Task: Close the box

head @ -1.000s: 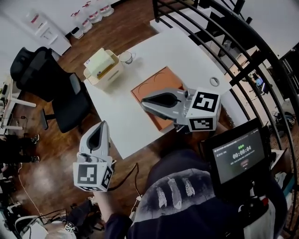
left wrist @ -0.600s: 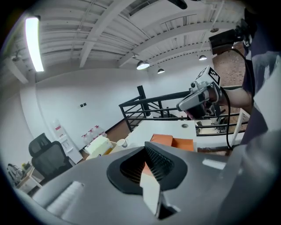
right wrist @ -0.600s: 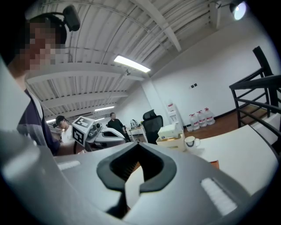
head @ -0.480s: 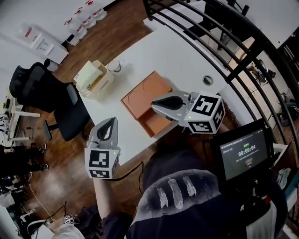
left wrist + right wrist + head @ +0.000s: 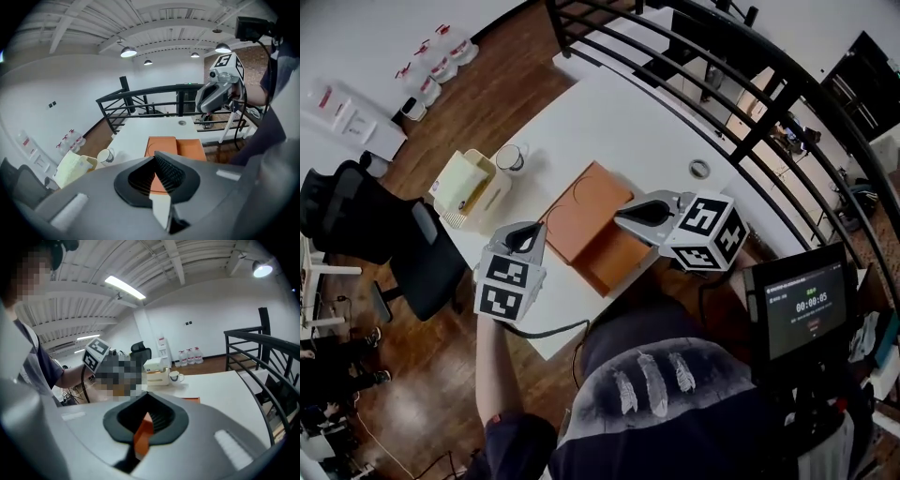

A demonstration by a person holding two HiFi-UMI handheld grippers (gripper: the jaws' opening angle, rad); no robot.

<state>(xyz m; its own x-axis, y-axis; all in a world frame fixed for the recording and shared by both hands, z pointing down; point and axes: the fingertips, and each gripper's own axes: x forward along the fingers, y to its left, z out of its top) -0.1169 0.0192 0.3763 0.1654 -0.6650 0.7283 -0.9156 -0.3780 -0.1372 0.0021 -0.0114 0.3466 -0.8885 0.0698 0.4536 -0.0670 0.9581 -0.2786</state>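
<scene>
1. The left gripper [image 5: 536, 231] is hanging just left of the box [image 5: 584, 214], its jaws meeting at the tips and gripping nothing.
2. The right gripper [image 5: 621, 214] is hovering at the box's right side, its jaws likewise touching and empty.
3. The box is lying open on the table [image 5: 619, 122].

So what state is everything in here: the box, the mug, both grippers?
orange box: open, lid laid out flat
left gripper: shut, holding nothing
right gripper: shut, holding nothing
mug: upright
screen: on, showing a timer
</scene>
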